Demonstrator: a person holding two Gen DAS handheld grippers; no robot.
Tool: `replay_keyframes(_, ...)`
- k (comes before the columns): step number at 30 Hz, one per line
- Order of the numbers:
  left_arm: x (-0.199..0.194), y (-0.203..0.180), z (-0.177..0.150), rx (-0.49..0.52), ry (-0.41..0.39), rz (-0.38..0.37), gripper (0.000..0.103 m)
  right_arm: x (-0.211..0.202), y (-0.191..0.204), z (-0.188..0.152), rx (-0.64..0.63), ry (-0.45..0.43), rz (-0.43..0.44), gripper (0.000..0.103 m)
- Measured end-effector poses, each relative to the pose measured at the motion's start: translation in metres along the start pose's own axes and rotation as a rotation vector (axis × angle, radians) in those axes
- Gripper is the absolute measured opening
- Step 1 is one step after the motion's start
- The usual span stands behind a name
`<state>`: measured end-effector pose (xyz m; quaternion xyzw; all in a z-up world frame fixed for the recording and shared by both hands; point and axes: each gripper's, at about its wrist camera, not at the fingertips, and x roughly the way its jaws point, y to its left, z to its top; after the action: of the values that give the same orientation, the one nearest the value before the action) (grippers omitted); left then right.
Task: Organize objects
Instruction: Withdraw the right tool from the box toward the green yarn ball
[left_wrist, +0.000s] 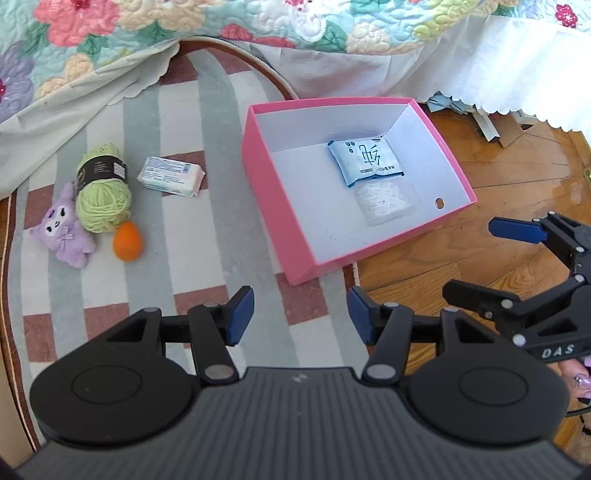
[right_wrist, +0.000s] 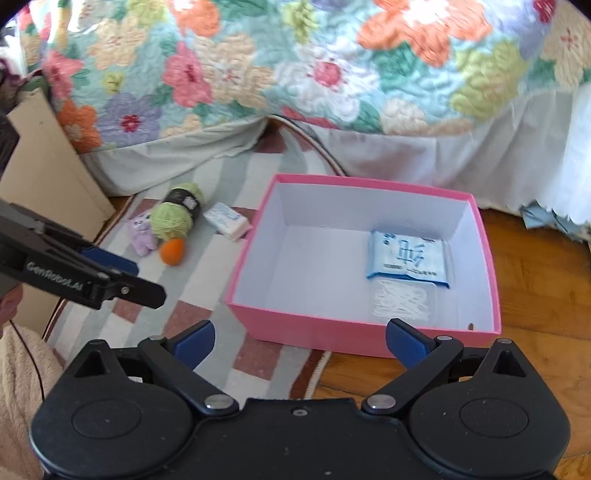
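A pink box (left_wrist: 275, 192) (right_wrist: 332, 334) with a white inside stands on the floor and holds a blue-and-white packet (left_wrist: 365, 160) (right_wrist: 406, 258) and a clear bag of white bits (left_wrist: 386, 201) (right_wrist: 402, 301). On the rug to its left lie a white wipes pack (left_wrist: 170, 176) (right_wrist: 227, 220), green yarn (left_wrist: 102, 186) (right_wrist: 176, 216), a purple plush (left_wrist: 64, 230) (right_wrist: 142, 234) and an orange ball (left_wrist: 127, 240) (right_wrist: 173, 251). My left gripper (left_wrist: 301, 317) is open and empty over the rug. My right gripper (right_wrist: 299, 341) is open and empty before the box.
A bed with a floral quilt (left_wrist: 221, 22) (right_wrist: 295, 74) and white skirt stands behind the box. The striped rug (left_wrist: 207, 258) meets wooden floor (left_wrist: 498, 166) on the right. Cardboard bits (left_wrist: 506, 127) lie under the bed. A beige board (right_wrist: 51, 173) leans at left.
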<state>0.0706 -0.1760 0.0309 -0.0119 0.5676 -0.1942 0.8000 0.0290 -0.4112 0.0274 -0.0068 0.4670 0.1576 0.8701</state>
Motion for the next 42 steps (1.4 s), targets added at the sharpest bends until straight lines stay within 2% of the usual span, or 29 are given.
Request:
replay_keyframes(10,-0.026,0.030,-0.024,-0.032,0.002,0.019,0.058,-0.019,0.050,0.005,-0.099,-0.020,0.084,0.100)
replay_keyframes(13,-0.035,0.041,-0.031,-0.042,-0.007,0.037,0.060,-0.025,0.066,0.007,-0.139,-0.061,0.104,0.100)
replay_keyframes(18,-0.047,0.061,-0.043,-0.079,-0.026,0.045,0.066,-0.028,0.090,0.010,-0.203,-0.131,0.080,0.100)
replay_keyframes(22,-0.054,0.075,-0.051,-0.108,-0.045,0.047,0.070,-0.017,0.103,0.018,-0.225,-0.084,0.093,0.100)
replay_keyframes(26,-0.062,0.088,-0.057,-0.122,-0.090,0.061,0.072,-0.009,0.117,0.020,-0.281,-0.080,0.085,0.100)
replay_keyframes(30,-0.067,0.106,-0.062,-0.141,-0.141,0.065,0.085,0.000,0.132,0.018,-0.350,-0.101,0.077,0.100)
replay_keyframes(32,-0.068,0.115,-0.062,-0.144,-0.159,0.083,0.088,0.008,0.138,0.020,-0.350,-0.089,0.072,0.100)
replay_keyframes(36,-0.067,0.136,-0.059,-0.168,-0.183,0.127,0.089,0.021,0.143,0.030,-0.320,-0.097,0.121,0.100)
replay_keyframes(42,-0.056,0.173,-0.052,-0.245,-0.217,0.113,0.090,0.046,0.159,0.047,-0.331,-0.089,0.183,0.100)
